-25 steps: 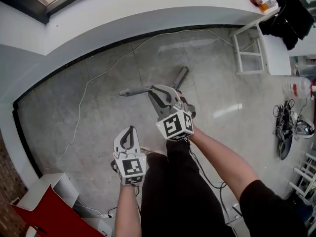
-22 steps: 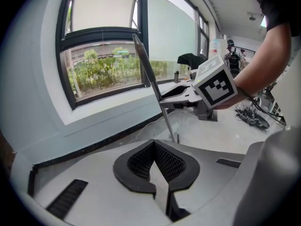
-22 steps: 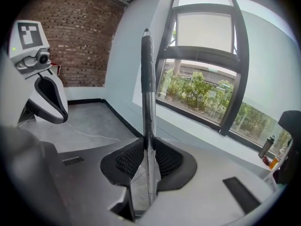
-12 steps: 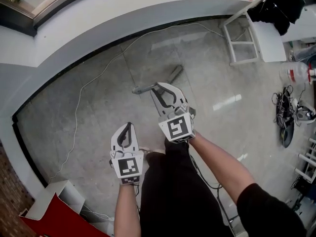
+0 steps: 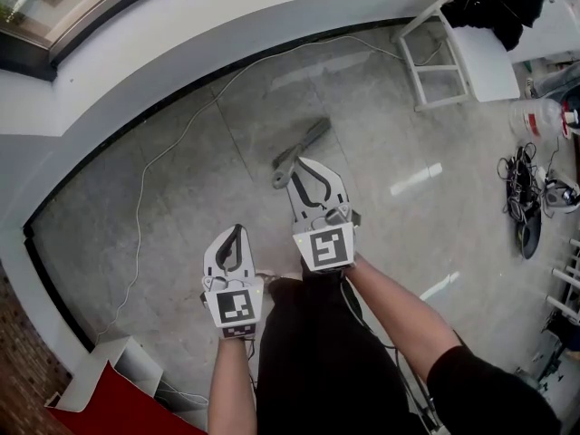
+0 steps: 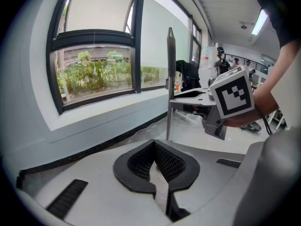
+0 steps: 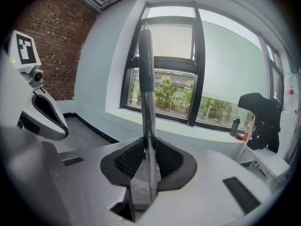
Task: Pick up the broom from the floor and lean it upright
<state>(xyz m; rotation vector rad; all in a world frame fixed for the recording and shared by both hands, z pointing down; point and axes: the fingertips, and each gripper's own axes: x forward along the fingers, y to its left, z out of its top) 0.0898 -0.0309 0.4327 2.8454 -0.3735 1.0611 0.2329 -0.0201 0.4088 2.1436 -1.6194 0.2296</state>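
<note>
Half the job looks done: the right gripper (image 5: 311, 172) pinches the slim grey metal broom (image 7: 146, 93) by its handle, near upright, well apart from the curved white wall (image 5: 227, 34), the left gripper (image 6: 154, 149) pressed together empty; leaning remains.

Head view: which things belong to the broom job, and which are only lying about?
Job:
broom, handle clamped in right gripper
left gripper, shut and empty

Lying about:
white cable
white stand
plastic bottle
red panel
</note>
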